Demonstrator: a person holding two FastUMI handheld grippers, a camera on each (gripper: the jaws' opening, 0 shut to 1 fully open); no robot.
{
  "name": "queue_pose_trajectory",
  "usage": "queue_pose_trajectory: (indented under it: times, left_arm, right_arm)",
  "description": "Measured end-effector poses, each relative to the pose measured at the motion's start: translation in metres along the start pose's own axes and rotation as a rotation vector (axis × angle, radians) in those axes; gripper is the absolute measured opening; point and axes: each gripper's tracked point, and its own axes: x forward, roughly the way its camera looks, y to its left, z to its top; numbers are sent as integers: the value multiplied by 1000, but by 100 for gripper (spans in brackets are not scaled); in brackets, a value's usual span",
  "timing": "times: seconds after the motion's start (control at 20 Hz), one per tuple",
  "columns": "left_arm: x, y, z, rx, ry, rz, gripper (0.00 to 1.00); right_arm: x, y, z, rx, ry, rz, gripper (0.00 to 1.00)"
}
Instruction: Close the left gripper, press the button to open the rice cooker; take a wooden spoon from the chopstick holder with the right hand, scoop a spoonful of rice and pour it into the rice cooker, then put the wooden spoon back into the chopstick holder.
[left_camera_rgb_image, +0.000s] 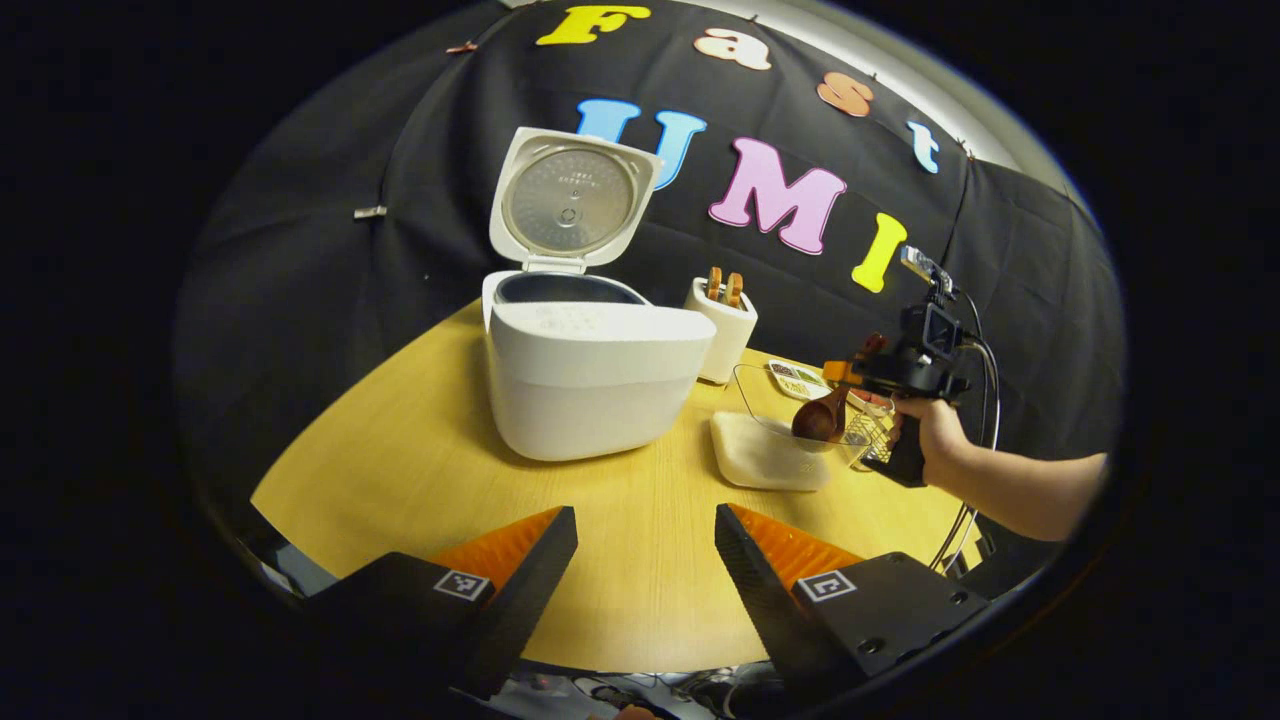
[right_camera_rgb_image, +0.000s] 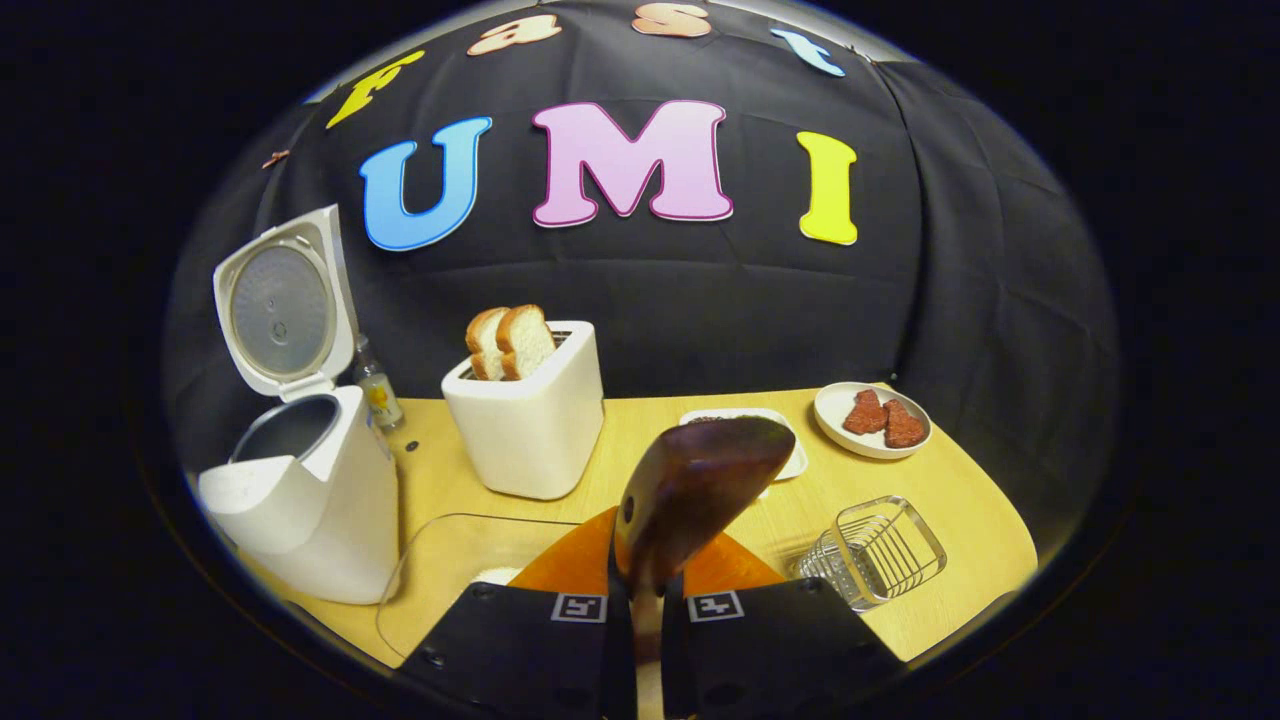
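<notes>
The white rice cooker (left_camera_rgb_image: 590, 380) stands on the table with its lid (left_camera_rgb_image: 570, 200) raised and the pot showing. My left gripper (left_camera_rgb_image: 645, 545) hangs open over the table's near edge, well short of the cooker. A hand holds my right gripper (left_camera_rgb_image: 848, 375), shut on the handle of a dark wooden spoon (left_camera_rgb_image: 818, 420). The spoon's bowl dips over the clear rice container (left_camera_rgb_image: 770, 455). In the right gripper view the spoon (right_camera_rgb_image: 700, 480) rises from between my right gripper (right_camera_rgb_image: 640, 595), with the cooker (right_camera_rgb_image: 300, 510) to the left. The wire chopstick holder (right_camera_rgb_image: 880, 550) stands to the right.
A white toaster (right_camera_rgb_image: 530, 420) holding two bread slices stands behind the rice container (right_camera_rgb_image: 450, 570). A small bottle (right_camera_rgb_image: 378, 390) sits beside the cooker. A plate of reddish food (right_camera_rgb_image: 872, 420) and a small flat tray (right_camera_rgb_image: 790, 455) lie at the back right.
</notes>
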Motion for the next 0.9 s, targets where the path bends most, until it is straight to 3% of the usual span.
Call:
queue_pose_trajectory:
  times: [0.2, 0.3, 0.35, 0.5, 0.65, 0.9]
  left_arm:
    - [0, 16, -4, -47, -4, 15, 96]
    - [0, 22, -4, -61, 3, 12, 96]
    - [0, 25, -5, -65, 5, 12, 96]
    - [-1, 35, -6, -34, 10, 27, 96]
    - [-3, 35, -6, -35, 14, 25, 97]
    - [-6, 29, -15, -49, 35, 20, 98]
  right_arm:
    - [-2, 11, -5, -7, -30, -26, 14]
    - [-7, 32, -19, 17, 8, 17, 10]
    - [-10, 42, -23, 22, 24, 37, 15]
    - [-16, 61, -27, 23, 36, 61, 15]
    - [-23, 81, -32, 107, 79, 105, 15]
    - [-24, 83, -36, 294, 174, 114, 15]
